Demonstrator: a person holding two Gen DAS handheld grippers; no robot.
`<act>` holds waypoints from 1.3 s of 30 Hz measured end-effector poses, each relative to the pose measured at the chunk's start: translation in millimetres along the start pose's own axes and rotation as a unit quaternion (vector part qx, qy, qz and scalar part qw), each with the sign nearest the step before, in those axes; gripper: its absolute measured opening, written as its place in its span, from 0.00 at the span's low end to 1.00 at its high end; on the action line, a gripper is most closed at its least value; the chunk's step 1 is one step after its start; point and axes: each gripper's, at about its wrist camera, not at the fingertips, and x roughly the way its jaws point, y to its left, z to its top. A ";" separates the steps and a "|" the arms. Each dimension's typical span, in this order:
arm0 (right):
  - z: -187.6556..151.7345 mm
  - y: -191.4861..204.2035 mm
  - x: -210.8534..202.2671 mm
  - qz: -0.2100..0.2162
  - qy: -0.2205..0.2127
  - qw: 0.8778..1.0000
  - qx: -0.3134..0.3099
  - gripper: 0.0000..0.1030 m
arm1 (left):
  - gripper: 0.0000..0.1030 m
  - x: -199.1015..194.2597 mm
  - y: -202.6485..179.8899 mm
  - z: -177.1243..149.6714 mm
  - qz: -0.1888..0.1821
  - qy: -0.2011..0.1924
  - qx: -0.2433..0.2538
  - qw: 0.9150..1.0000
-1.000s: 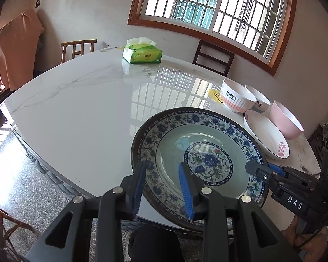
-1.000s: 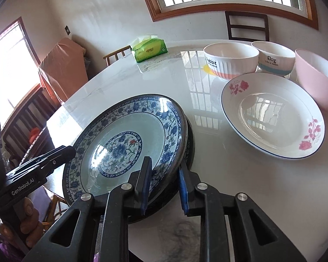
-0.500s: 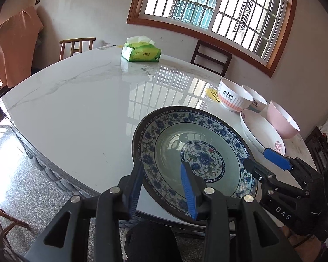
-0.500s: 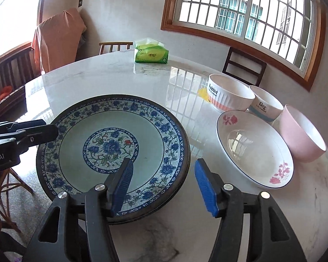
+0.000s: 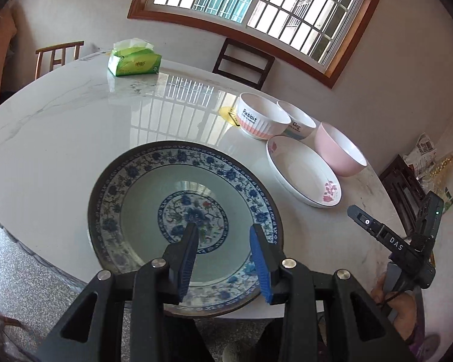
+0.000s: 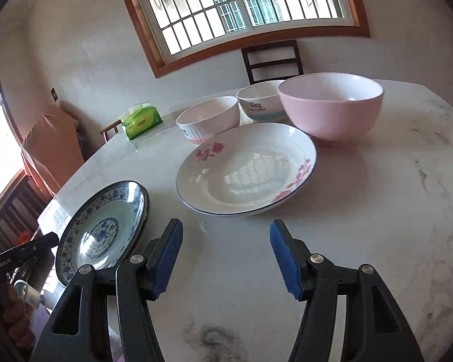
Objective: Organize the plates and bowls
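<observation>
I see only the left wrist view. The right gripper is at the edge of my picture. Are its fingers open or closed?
Observer: Open. In the right wrist view the right gripper has its jaws wide apart, with nothing between them.
Operator: What does it point to?
Observer: The white plate with pink flowers lies straight ahead of it on the table.
Operator: Is the table clean on that side?
Observer: No, a dark smudge marks the table close to that gripper.
</observation>
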 end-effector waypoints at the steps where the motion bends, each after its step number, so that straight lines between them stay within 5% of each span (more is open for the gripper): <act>1: 3.1 -12.2 0.7 0.000 0.000 1.000 0.014 0.57 | 0.35 6.6 -4.4 3.7 -0.017 0.010 -0.004 1.000; 9: 19.4 -75.6 14.3 0.041 0.019 0.993 0.112 0.57 | 0.35 53.7 -46.2 37.9 -0.073 0.064 -0.002 0.995; 20: 42.0 -84.5 31.6 0.050 0.023 0.992 0.115 0.57 | 0.40 131.3 -77.2 101.0 -0.015 0.125 0.036 0.991; 32: 61.0 -95.6 51.5 0.043 0.058 0.991 0.114 0.57 | 0.40 177.3 -67.6 108.3 0.007 0.166 0.023 0.986; 39: 62.3 -94.8 69.3 0.046 0.091 0.988 0.112 0.36 | 0.40 182.3 -74.2 100.8 0.004 0.168 0.025 0.985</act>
